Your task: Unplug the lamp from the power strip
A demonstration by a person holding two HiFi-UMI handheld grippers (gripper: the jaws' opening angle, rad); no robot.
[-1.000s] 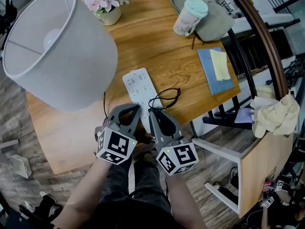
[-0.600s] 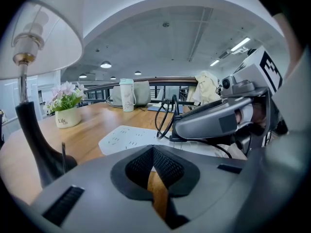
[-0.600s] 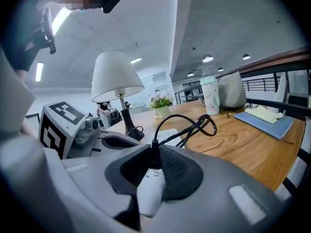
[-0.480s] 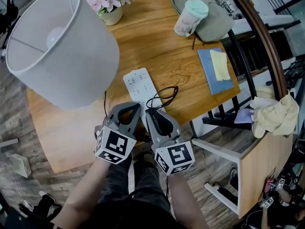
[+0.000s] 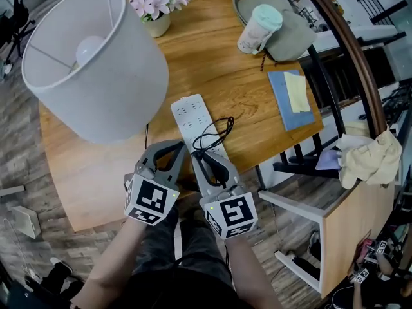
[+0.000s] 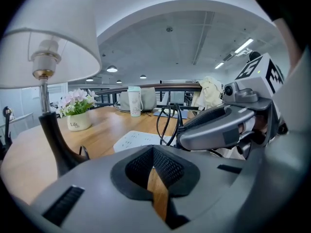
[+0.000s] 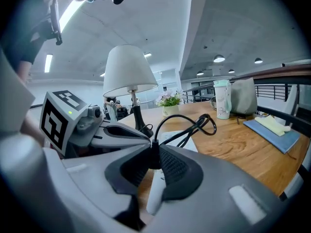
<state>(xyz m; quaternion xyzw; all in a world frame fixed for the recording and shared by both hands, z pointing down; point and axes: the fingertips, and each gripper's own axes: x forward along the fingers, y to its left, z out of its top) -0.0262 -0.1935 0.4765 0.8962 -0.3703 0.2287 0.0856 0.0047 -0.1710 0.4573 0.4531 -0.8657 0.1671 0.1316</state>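
Observation:
The lamp (image 5: 96,63) with its white shade stands at the table's left. Near the front edge lies a white power strip (image 5: 190,118), and the lamp's black cord (image 5: 215,131) loops over it. My right gripper (image 5: 198,156) is shut on the cord's black plug (image 7: 151,154) above the strip's near end (image 7: 155,193). Whether the plug sits in a socket is hidden. My left gripper (image 5: 182,148) hovers just left of the strip's near end, its jaws slightly apart with only bare wood between them (image 6: 156,188).
A flower pot (image 5: 156,8) stands at the back, with a lidded cup (image 5: 259,24) and a grey bag (image 5: 293,28) at the back right. A blue notebook (image 5: 291,98) lies near the right edge. A black chair frame (image 5: 302,156) and a cloth (image 5: 370,156) are beyond it.
The head view has drifted a little, so everything sits slightly further right. Both grippers stay at the strip's near end, the right one still closed on the plug.

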